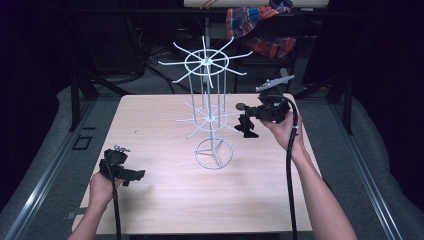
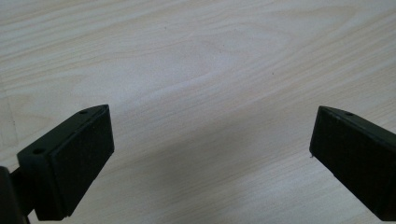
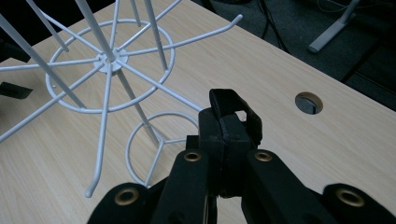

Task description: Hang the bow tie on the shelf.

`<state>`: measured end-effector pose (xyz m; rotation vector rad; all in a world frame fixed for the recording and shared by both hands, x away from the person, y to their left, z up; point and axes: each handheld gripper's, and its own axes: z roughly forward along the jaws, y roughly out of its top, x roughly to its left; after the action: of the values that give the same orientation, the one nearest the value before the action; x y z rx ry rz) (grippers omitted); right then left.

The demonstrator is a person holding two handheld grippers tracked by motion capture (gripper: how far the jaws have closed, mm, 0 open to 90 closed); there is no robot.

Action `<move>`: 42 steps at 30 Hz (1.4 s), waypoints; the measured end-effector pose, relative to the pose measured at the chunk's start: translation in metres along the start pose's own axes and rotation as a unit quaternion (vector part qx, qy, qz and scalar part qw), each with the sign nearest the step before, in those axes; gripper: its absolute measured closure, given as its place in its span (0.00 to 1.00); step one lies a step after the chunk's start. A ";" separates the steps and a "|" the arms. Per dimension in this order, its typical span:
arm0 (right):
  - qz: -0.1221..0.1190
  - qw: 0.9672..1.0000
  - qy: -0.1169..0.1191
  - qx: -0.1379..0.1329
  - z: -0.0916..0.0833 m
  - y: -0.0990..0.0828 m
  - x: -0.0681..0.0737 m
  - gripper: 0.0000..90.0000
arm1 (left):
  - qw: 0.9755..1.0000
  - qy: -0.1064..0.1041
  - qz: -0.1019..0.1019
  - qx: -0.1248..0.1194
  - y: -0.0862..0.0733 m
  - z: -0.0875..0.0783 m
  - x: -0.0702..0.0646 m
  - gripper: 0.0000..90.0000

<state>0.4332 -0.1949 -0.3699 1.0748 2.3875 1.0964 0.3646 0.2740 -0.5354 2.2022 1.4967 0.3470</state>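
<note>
On a pale wooden table (image 1: 165,195), seen from above: a white wire rack (image 1: 209,107) standing upright near the middle, with a ring base, a thin central post and two tiers of spokes with upturned tips radiating outward. At the near left corner, left gripper (image 1: 131,175) held low just above the tabletop by the person's left hand (image 1: 102,187), well apart from the rack. From that gripper's own camera, both black jaws spread wide, nothing between them, bare wood grain beneath. To the right of the rack, right gripper (image 1: 246,125) raised off the table in the right hand (image 1: 285,131), pointing toward the lower tier of spokes, a black cable (image 1: 290,175) trailing back along the forearm. From its own camera, jaws pressed together on a small black clip (image 3: 231,116), the clip's looped end standing up beyond the jaw tips, just beside the tip of one lower spoke; touching or not, cannot tell. Round hole (image 3: 308,102) in the tabletop farther right. Beyond the far edge, dark floor and a red and blue plaid cloth (image 1: 260,25).
</note>
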 end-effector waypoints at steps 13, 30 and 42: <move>-0.006 1.000 0.000 0.009 0.004 0.003 0.003 1.00 | 1.000 0.000 0.000 0.001 0.000 0.000 0.000 0.00; -0.010 1.000 0.009 0.021 0.019 0.005 0.011 0.99 | 1.000 -0.002 0.002 0.001 0.000 -0.001 0.000 0.00; -0.011 0.999 0.024 0.026 0.027 0.004 0.014 0.99 | 1.000 -0.002 0.002 0.001 0.000 -0.001 0.000 0.00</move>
<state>0.4401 -0.1687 -0.3837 1.0467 2.4710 1.0696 0.3641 0.2739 -0.5349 2.2070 1.4898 0.3418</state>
